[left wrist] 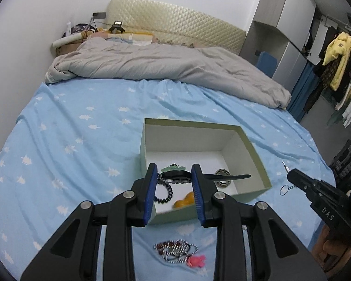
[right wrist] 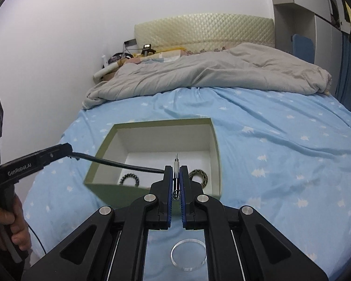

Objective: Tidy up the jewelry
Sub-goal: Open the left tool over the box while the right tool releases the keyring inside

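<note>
An open green box (left wrist: 252, 149) with a white inside stands on the blue bed sheet. In it lie a black beaded bracelet (left wrist: 165, 193), a patterned bangle (left wrist: 223, 175), orange beads (left wrist: 184, 201) and a green piece (left wrist: 172, 169). My left gripper (left wrist: 174, 187) holds a black watch (left wrist: 175, 176) between its blue pads above the box; the strap sticks out to the right. My right gripper (right wrist: 175, 180) is shut on a thin metal tool (right wrist: 175, 167) with a key ring, over the box's near edge (right wrist: 119, 190). A bead necklace with a pink charm (left wrist: 179, 250) lies before the box.
A grey duvet (left wrist: 163, 65) is bunched at the head of the bed. A clear ring (right wrist: 188, 255) lies on the sheet under my right gripper. Clothes hang on a rack at right (left wrist: 339, 70). The right gripper also shows in the left wrist view (left wrist: 292, 175).
</note>
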Demonstrator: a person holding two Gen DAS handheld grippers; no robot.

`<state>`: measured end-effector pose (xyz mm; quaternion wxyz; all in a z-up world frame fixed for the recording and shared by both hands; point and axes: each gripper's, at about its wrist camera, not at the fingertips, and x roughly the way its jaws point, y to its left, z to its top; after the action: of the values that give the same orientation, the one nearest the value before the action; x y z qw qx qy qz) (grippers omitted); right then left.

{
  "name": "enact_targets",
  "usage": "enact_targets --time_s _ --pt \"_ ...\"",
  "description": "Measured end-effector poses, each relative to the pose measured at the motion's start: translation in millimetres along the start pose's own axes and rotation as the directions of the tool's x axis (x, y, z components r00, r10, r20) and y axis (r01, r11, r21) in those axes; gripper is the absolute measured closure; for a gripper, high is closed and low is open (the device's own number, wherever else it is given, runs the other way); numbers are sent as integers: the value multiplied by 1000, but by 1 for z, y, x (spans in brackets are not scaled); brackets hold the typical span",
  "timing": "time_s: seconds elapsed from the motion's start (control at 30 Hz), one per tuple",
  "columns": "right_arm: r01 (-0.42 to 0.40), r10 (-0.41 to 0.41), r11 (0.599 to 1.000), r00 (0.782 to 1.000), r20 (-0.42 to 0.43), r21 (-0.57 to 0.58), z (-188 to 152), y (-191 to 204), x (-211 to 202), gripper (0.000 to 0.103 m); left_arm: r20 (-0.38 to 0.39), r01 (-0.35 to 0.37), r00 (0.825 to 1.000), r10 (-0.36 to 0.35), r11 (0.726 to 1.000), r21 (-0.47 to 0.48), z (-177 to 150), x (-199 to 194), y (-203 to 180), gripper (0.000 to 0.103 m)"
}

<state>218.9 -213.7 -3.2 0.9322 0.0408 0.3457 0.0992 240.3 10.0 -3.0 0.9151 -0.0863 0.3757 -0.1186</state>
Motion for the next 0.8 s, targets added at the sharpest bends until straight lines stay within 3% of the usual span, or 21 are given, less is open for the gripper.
enact_targets --time_s 0.33,0.63,0.73,0.8 --pt "-2 2 1000 996 -86 -1 7 -11 60 99 -93 -26 995 26 1000 -2 6 59 4 73" --pt "-21 25 999 994 -110 42 5 -21 76 95 -125 -30 992 29 1000 -2 5 73 1 71" --pt "-14 18 999 995 -101 40 7 -21 70 84 -137 -27 990 26 1000 -6 5 72 -1 46" --pt "-17 21 999 996 -87 45 9 -21 63 82 -127 -35 991 35 999 2 6 65 -4 36"
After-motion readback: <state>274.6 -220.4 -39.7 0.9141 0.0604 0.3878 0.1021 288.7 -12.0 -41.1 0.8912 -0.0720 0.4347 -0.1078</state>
